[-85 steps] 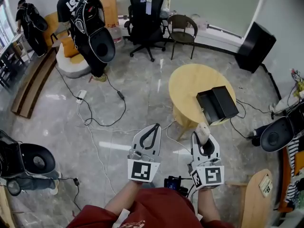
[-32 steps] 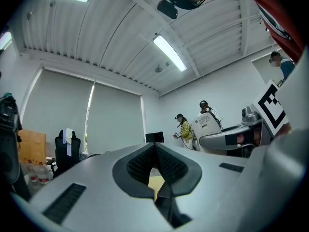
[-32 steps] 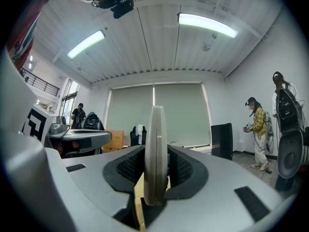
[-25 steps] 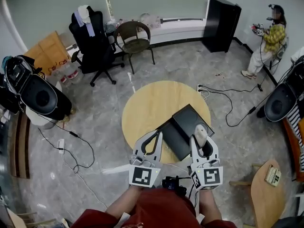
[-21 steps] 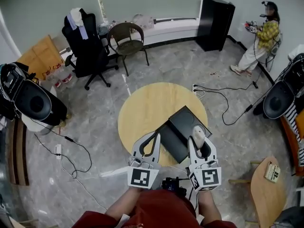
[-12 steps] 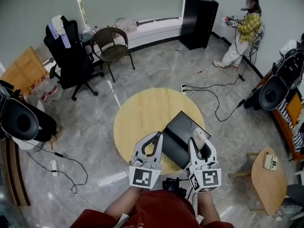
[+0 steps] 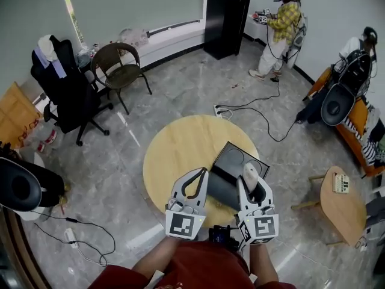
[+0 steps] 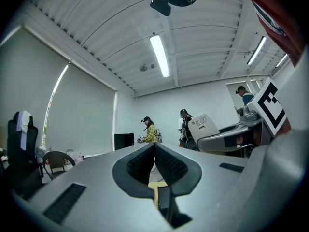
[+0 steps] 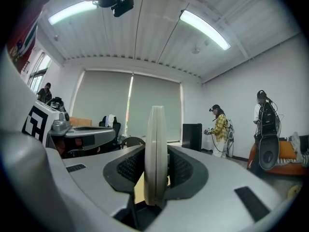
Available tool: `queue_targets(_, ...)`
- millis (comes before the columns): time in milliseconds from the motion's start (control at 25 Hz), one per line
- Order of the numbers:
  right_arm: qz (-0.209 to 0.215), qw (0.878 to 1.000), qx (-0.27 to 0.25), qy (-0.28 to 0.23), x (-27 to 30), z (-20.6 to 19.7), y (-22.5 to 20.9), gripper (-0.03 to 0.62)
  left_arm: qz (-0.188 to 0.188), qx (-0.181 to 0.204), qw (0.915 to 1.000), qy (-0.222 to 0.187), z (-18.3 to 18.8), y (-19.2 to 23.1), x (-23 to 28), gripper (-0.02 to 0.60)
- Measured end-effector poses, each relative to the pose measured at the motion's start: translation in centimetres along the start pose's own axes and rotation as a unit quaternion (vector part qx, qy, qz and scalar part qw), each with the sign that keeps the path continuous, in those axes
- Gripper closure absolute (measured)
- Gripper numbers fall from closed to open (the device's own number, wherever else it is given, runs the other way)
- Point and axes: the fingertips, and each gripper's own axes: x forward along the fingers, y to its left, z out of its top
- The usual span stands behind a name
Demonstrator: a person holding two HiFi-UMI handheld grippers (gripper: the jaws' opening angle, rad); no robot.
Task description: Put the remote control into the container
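We see the left forearm (image 7: 157,256) and right forearm (image 7: 263,265) reaching forward from the bottom of the head view, side by side. The left gripper (image 7: 203,170) is held out roughly level, its jaws pressed together at the tips with nothing between them. The right gripper (image 7: 252,182) runs parallel to it, near but not touching, also about level. Its jaws are apart and clamped on the remote control (image 7: 249,174), which stands on edge between the pads. The left marker cube (image 7: 182,223) and right marker cube (image 7: 260,226) face up at the head camera.
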Motion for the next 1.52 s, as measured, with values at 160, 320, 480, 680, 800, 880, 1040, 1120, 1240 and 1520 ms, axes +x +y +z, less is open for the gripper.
queue_targets(160,-0.018,1.0,-0.002,0.007,0.1,0.0,-0.2,0.462,-0.013,-0.008,0.9999,0.001,-0.4,0.2,0.5,0.566)
queue_targets(320,-0.007,1.0,-0.016,0.015,0.4,-0.5,-1.3,0.462,-0.011,-0.016,0.9998,0.002,-0.5,-0.4,1.5,0.566)
queue_targets(480,0.002,0.999,-0.027,0.025,0.5,-1.4,-2.4,0.462,-0.009,-0.007,0.9999,0.006,-0.7,-1.3,2.5,0.566)
queue_targets(680,0.017,0.998,-0.031,0.047,0.9,-3.1,-2.9,0.462,0.009,-0.048,0.9987,-0.017,0.1,-2.0,3.4,0.566)
queue_targets(800,0.03,0.996,-0.041,0.068,1.5,-4.4,-2.6,0.462,0.017,-0.059,0.9979,-0.022,0.7,-1.9,3.5,0.566)
queue_targets(880,0.035,0.995,-0.045,0.082,1.9,-5.2,-2.4,0.462,0.017,-0.057,0.998,-0.018,0.7,-1.8,3.5,0.566)
queue_targets(1040,0.051,0.989,-0.061,0.125,2.9,-7.7,-2.5,0.462,0.026,-0.06,0.9978,-0.015,1.0,-1.7,3.8,0.566)
queue_targets(1120,0.062,0.984,-0.072,0.15,3.6,-9.0,-2.3,0.462,0.03,-0.061,0.9975,-0.017,1.2,-1.6,3.9,0.566)
queue_targets(1240,0.068,0.978,-0.08,0.178,4.2,-11.3,-2.3,0.462,0.033,-0.057,0.9977,-0.018,1.1,-1.6,3.8,0.566)
queue_targets(1520,0.083,0.966,-0.086,0.231,5.9,-15.5,-1.6,0.462,0.04,-0.058,0.9974,-0.015,0.7,-0.6,3.7,0.566)
